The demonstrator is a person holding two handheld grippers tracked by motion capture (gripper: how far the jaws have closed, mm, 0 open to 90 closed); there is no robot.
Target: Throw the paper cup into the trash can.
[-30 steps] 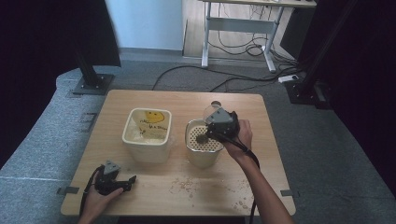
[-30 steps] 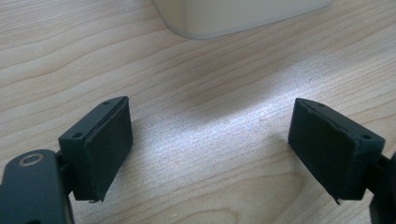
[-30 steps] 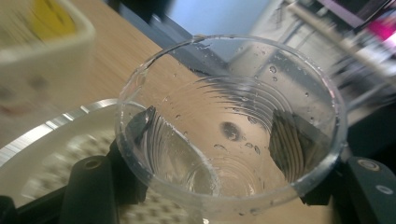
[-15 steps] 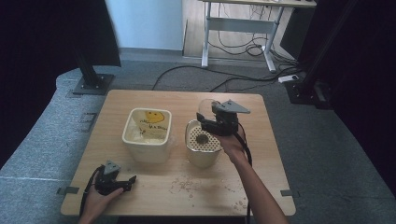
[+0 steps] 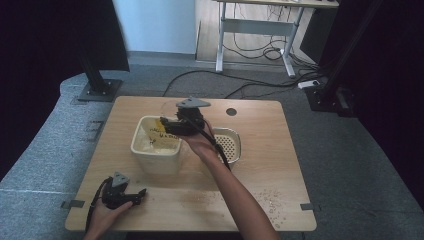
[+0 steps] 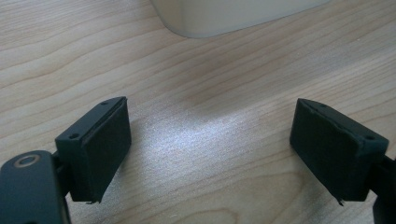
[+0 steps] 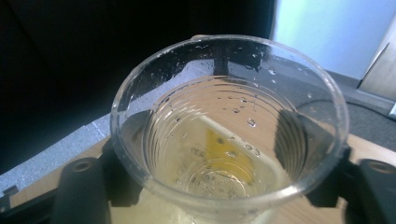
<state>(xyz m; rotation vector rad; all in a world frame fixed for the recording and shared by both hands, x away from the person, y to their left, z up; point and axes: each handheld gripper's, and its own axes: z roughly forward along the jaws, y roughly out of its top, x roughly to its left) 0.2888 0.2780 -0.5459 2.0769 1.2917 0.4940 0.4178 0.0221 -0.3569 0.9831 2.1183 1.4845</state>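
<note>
Clear plastic cup (image 7: pixel 229 126), wet inside and seemingly empty, is clamped in the right gripper (image 5: pixel 170 126) above the cream tub (image 5: pixel 156 145); pouring looks finished. Strainer bowl (image 5: pixel 227 144) sits beside. Left gripper (image 6: pixel 210 144) rests wide apart, holding nothing, on the wooden table (image 5: pixel 280 165).

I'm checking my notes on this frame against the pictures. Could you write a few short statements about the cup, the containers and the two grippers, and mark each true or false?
1. The right gripper holds a clear plastic cup between its jaws. True.
2. The left gripper is clamped on the cream bin. False: its jaws stand open over bare table near the front edge.
3. The cup is over the cream bin. True.
4. The perforated container sits left of the cream bin. False: it sits to its right.
5. Droplets cling to the cup's inner wall. True.
</note>
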